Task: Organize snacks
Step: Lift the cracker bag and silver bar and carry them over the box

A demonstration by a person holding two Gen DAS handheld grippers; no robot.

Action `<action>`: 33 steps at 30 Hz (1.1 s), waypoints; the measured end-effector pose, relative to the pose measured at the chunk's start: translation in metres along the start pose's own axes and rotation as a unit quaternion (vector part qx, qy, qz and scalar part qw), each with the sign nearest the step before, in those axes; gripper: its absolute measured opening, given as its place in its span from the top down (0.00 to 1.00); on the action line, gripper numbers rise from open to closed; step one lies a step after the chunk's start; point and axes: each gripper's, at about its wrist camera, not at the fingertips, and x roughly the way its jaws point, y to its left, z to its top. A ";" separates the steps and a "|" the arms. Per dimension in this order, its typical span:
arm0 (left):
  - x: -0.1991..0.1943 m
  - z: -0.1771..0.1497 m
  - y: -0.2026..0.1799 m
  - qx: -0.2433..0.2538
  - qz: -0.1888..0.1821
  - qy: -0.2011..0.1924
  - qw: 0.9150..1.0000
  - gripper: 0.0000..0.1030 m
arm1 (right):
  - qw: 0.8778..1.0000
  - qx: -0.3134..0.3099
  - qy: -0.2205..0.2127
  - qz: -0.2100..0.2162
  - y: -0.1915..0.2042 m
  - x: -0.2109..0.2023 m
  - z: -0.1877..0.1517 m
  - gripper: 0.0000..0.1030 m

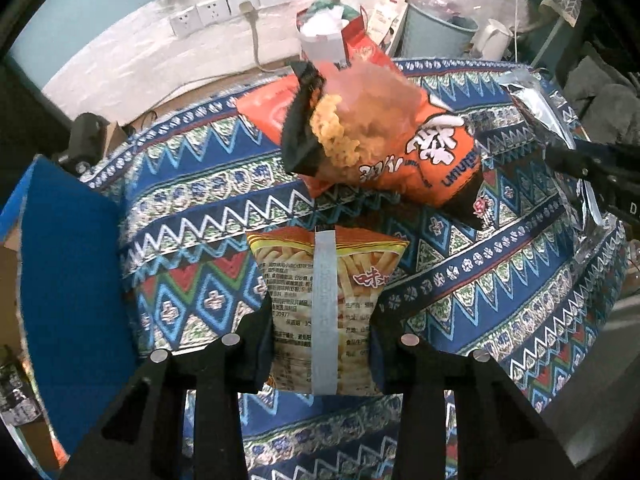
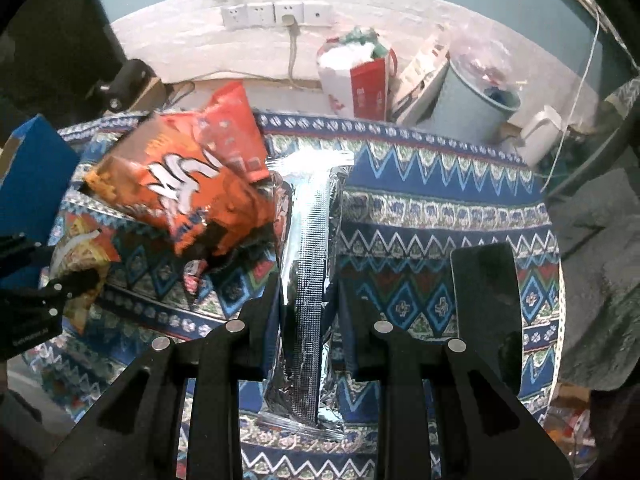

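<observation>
My left gripper (image 1: 320, 332) is shut on a yellow fries snack bag (image 1: 324, 280), its back with a grey seam facing me, held over the patterned cloth. My right gripper (image 2: 310, 300) is shut on a silver foil snack bag (image 2: 308, 232). An orange snack bag (image 1: 400, 148) lies tilted on a red bag (image 1: 268, 110) in the middle of the table; both show in the right wrist view, the orange one (image 2: 188, 196) and the red one (image 2: 236, 132). The fries bag (image 2: 80, 256) and the left gripper (image 2: 32, 312) show at the left of the right wrist view.
A blue box (image 1: 68, 280) stands at the table's left edge. A black phone (image 2: 486, 300) lies on the cloth at right. Behind the table are a red-and-white paper bag (image 2: 356, 80), a grey bin (image 2: 472, 100), a white kettle (image 2: 540, 136) and wall sockets (image 2: 276, 14).
</observation>
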 end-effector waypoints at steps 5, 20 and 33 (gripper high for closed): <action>-0.024 -0.008 0.006 0.001 0.007 -0.018 1.000 0.62 | 1.000 -0.011 -0.019 0.005 0.016 -0.019 0.002 0.76; -0.071 -0.013 0.034 -0.010 0.025 -0.073 0.997 0.63 | 0.997 -0.043 -0.058 0.029 0.063 -0.059 0.017 0.76; -0.104 -0.027 0.068 -0.026 0.054 -0.111 0.992 0.63 | 0.992 -0.083 -0.077 0.057 0.115 -0.078 0.032 0.76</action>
